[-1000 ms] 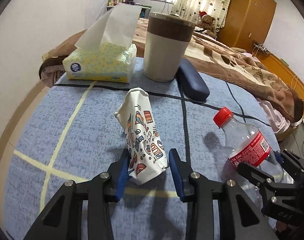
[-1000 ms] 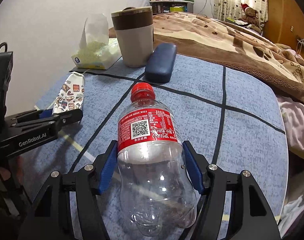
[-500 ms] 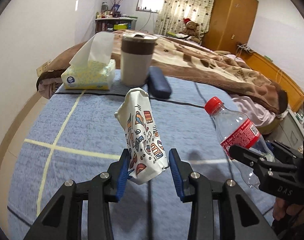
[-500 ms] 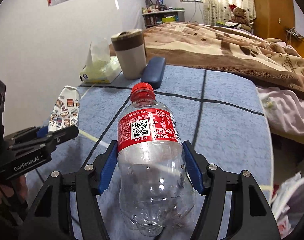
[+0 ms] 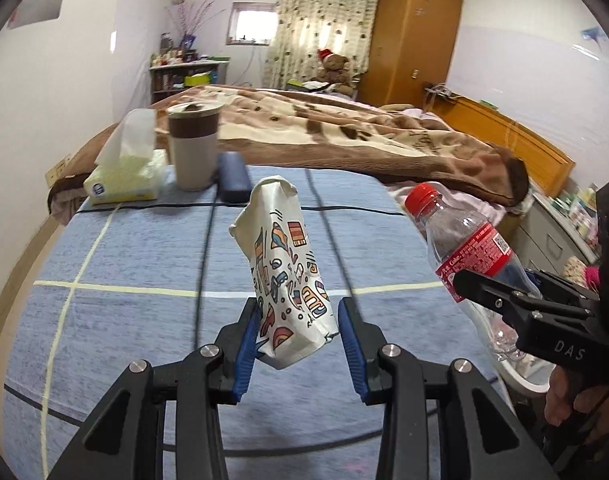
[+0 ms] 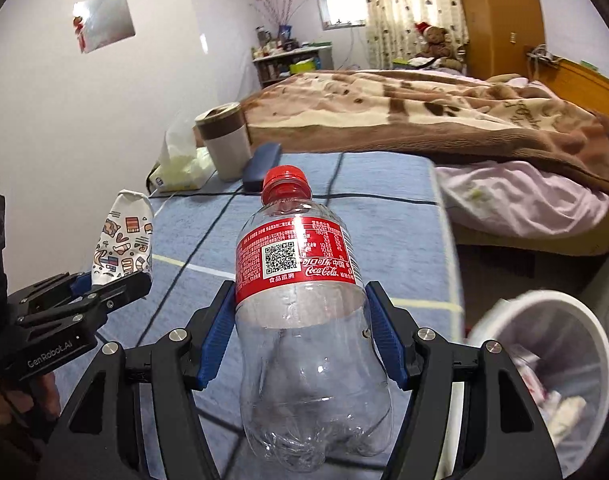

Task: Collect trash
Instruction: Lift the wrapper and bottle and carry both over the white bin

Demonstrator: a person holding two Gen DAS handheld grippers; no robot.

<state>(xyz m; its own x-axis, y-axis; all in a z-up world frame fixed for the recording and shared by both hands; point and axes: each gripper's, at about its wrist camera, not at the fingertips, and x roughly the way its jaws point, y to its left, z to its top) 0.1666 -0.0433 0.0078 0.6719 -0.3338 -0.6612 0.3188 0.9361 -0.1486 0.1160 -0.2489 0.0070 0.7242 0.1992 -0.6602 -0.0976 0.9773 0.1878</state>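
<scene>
Both loads airborne over blue table (image 5: 116, 248). My left gripper (image 5: 298, 334) clamped on patterned pouch (image 5: 285, 272); right gripper (image 6: 300, 336) clamped on empty cola bottle (image 6: 304, 312). Now carrying toward bin. I'd hold squeeze steady, swing bottle over rim first, release only once above opening, pouch after. White trash bin (image 6: 564, 312), already part filled, shows only in right view; left view misses it.

The tissue box (image 5: 122, 184), cup (image 5: 193, 148) and case (image 5: 233, 176) line up left to right before the bed (image 5: 344, 128).
</scene>
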